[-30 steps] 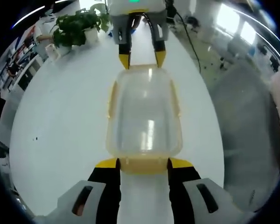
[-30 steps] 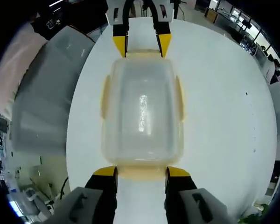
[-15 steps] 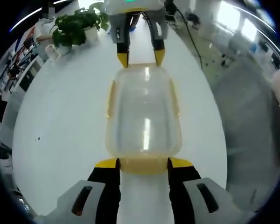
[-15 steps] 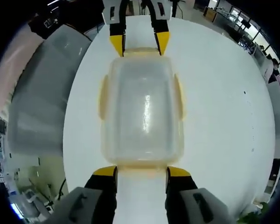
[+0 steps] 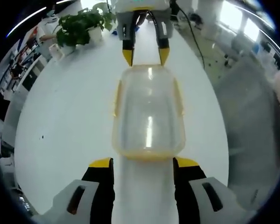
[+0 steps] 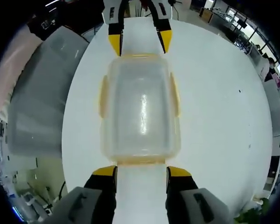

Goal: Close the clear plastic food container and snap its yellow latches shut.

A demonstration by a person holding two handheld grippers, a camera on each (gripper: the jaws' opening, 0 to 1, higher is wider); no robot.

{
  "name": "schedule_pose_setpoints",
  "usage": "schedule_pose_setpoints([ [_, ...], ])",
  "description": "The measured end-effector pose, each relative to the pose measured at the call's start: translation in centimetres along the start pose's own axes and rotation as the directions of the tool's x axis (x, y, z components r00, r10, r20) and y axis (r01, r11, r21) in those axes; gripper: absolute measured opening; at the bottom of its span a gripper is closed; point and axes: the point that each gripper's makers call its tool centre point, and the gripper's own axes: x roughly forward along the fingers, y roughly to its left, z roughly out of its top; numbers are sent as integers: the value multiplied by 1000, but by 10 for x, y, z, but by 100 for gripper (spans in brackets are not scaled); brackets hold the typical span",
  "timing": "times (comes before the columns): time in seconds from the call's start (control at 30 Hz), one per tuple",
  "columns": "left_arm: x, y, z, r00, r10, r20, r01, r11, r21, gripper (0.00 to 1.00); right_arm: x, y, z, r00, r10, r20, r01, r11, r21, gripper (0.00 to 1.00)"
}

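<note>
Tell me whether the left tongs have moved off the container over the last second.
Yes. The left tongs have backed away from the container: a strip of table now shows between tips and box.

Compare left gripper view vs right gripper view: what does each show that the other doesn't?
Left gripper view alone: a potted plant at the table's far edge, and a cable trailing off beyond the table.

Right gripper view alone: a person at the far right, past the table.

Both: the clear container with yellow latches on the white table, lying between the left gripper and right gripper, both with fingers spread at opposite ends.
</note>
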Motion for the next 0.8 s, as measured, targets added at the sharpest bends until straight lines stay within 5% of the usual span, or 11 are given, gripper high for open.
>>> schedule_pose_setpoints([
  [0.3,-11,1,11,1000,2,21,-3,1000,22,44,-13,1,7,1000,-19,9,19,1000,-11,38],
  [0.67,-13,17,22,994,69,80,-64,996,-58,40,-13,1,26,998,-42,41,43,999,-32,37],
  [0.8,-10,13,31,992,51,116,-41,995,-94,39,-10,2,31,998,-33,47,35,999,-39,37],
])
